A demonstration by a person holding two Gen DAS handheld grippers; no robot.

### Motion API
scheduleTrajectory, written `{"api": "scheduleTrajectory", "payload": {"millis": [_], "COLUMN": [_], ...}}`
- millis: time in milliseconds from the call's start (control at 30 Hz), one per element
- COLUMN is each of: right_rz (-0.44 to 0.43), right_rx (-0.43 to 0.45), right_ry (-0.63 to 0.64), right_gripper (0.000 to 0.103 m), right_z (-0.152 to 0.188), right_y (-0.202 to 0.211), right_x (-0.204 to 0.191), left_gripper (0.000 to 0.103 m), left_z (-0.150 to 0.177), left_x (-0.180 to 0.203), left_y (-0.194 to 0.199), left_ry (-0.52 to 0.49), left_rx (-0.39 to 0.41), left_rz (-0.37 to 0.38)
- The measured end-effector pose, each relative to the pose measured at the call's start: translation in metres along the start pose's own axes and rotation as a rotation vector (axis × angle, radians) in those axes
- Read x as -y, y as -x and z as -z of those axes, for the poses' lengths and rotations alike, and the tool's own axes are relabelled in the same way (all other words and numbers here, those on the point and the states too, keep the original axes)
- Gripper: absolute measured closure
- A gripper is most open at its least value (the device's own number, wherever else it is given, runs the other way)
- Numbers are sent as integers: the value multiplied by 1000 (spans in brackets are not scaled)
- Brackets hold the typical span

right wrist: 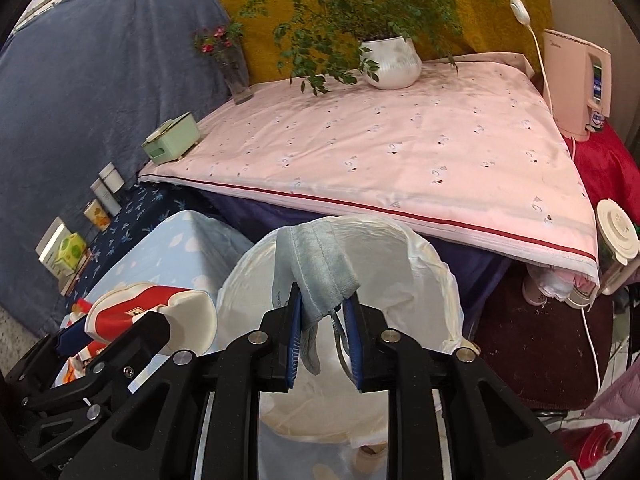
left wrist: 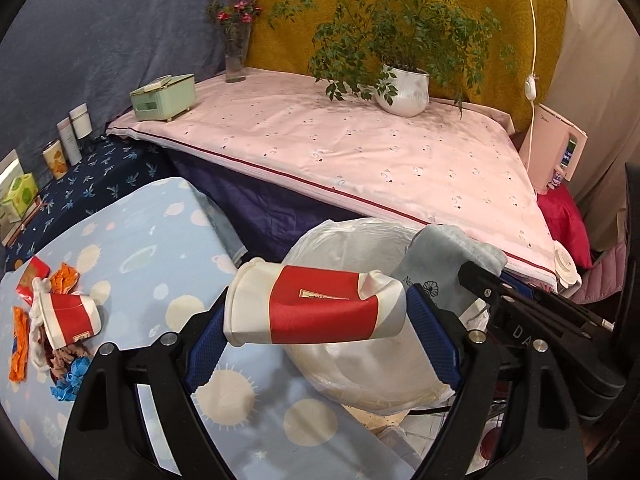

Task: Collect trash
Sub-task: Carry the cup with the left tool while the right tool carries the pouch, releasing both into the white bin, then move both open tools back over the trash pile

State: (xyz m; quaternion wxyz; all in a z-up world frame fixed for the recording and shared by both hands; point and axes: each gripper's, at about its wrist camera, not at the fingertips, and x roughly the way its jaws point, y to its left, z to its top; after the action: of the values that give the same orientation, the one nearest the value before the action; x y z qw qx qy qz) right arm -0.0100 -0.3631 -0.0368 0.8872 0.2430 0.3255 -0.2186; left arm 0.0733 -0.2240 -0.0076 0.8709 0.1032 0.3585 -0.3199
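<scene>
My left gripper [left wrist: 316,312] is shut on a crushed red and white paper cup [left wrist: 320,308], held lengthwise between its blue pads over the near rim of a bin lined with a white bag [left wrist: 360,240]. The right wrist view shows that cup [right wrist: 132,308] at lower left. My right gripper [right wrist: 323,300] is shut on a grey-blue cloth [right wrist: 316,256], which bulges above the fingertips over the bag's mouth [right wrist: 420,280]. On the light blue spotted table [left wrist: 160,248] lie a second red and white cup [left wrist: 70,316], orange scraps [left wrist: 66,276], a red packet [left wrist: 34,280] and blue scraps [left wrist: 70,380].
Behind the bin stands a higher table under a pink cloth [left wrist: 360,148], bearing a potted plant [left wrist: 404,92], a green box [left wrist: 164,96] and a flower vase [left wrist: 236,56]. A pink appliance [left wrist: 556,148] stands at the right. Tins and boxes [left wrist: 68,144] line the left wall.
</scene>
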Motion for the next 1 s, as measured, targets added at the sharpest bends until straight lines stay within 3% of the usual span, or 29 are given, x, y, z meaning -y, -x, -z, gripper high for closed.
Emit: {"api": "scheduleTrajectory", "payload": {"millis": [233, 600, 1000], "right_rz": [27, 19, -17], "right_rx": [25, 68, 59], "right_ry": [-19, 35, 120], "right_gripper": [64, 57, 54], "right_z": [-1, -5, 4], "right_y": [5, 23, 25], "right_x": [7, -21, -72], "left_gripper": [14, 14, 14], "left_z": [-2, -2, 13], "left_x": [-3, -25, -84], "left_y": [-2, 17, 39], "left_ry": [23, 56, 168], "left_rx": [0, 29, 45], "left_rz": [-15, -42, -115]}}
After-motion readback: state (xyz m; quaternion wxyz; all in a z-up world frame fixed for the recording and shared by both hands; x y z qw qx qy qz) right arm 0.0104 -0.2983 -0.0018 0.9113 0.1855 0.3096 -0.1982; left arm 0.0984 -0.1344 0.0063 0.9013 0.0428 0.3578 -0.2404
